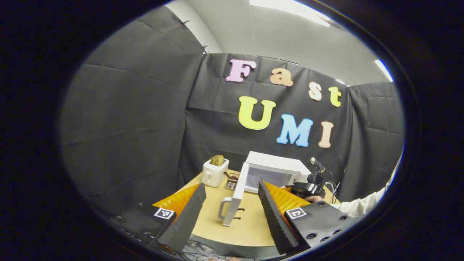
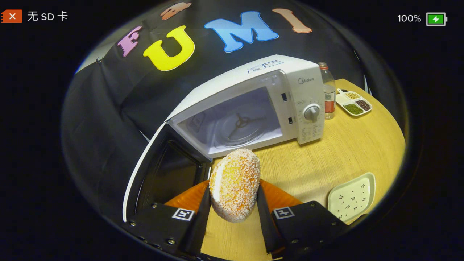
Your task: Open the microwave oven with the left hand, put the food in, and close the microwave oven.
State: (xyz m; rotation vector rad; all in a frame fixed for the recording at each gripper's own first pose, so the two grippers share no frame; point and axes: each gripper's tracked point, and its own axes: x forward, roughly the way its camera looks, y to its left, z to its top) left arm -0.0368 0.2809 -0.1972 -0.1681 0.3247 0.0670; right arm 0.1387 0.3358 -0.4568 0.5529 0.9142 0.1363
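Microwave point(image 2: 253, 105) stands on the table point(image 2: 344, 152) with its door point(image 2: 163, 170) swung wide to the left, so the opening step looks done. The right hand-held gripper point(image 2: 235, 206) clamps the food point(image 2: 235, 185), a crumbed cake, just near the cavity's mouth. Next it must carry the food in onto the turntable and let go. The left hand-held gripper point(image 1: 232, 203) hangs open, well back from the door.
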